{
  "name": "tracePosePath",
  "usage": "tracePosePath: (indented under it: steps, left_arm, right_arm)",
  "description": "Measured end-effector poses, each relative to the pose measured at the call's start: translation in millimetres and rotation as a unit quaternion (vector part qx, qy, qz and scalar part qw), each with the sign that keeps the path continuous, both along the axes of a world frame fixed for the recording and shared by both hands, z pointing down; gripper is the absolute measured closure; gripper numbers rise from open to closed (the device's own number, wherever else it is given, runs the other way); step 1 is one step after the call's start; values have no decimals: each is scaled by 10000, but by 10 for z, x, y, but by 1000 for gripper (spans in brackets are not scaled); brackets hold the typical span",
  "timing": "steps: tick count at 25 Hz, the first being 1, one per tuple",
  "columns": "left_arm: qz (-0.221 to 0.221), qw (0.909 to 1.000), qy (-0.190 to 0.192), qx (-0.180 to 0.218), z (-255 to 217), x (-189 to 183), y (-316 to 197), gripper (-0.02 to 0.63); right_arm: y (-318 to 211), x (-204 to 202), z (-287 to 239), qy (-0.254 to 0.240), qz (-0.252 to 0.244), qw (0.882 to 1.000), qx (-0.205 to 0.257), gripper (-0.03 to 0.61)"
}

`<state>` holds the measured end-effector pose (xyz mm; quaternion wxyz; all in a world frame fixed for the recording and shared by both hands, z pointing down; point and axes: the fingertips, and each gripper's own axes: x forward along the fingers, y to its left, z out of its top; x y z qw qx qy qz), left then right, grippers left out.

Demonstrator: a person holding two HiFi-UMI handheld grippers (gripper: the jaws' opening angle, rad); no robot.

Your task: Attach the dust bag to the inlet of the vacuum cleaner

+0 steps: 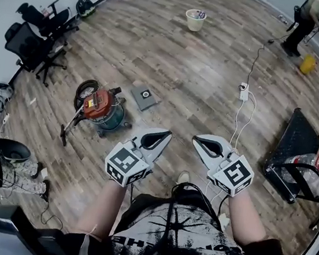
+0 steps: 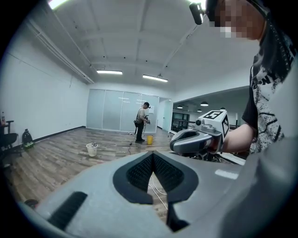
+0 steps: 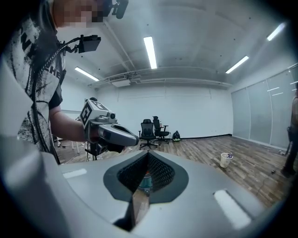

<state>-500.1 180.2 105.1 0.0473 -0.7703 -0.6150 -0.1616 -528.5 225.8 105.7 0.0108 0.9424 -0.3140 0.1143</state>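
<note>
Both claws are held out above the wooden floor [image 1: 203, 60] with nothing in them: the left gripper [image 1: 159, 137] is seen pressed together, and so is the right gripper [image 1: 204, 143] (only a thin slit is left between its pads). The vacuum cleaner [image 1: 100, 109], red on top and teal below, is stood on the floor ahead of the left gripper, and the flat grey dust bag [image 1: 145, 96] is laid near it, apart from it

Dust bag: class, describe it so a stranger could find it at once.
On the wood floor stands a red-lidded vacuum cleaner. Just right of it in the head view lies the dust bag: a flat grey square with a round hole.
</note>
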Motion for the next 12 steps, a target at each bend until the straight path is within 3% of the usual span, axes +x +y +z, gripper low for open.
tracePosePath:
  steps: [5,12]
  left_arm:
    - [-212,9998,28,-5,18,222,395,617]
    - [-277,9996,-26,102,129,387,600,617]
  right_arm:
    - [469,266,56,-7,61,9997,257,571]
    - [719,429,212,-91,128,9988,456,571]
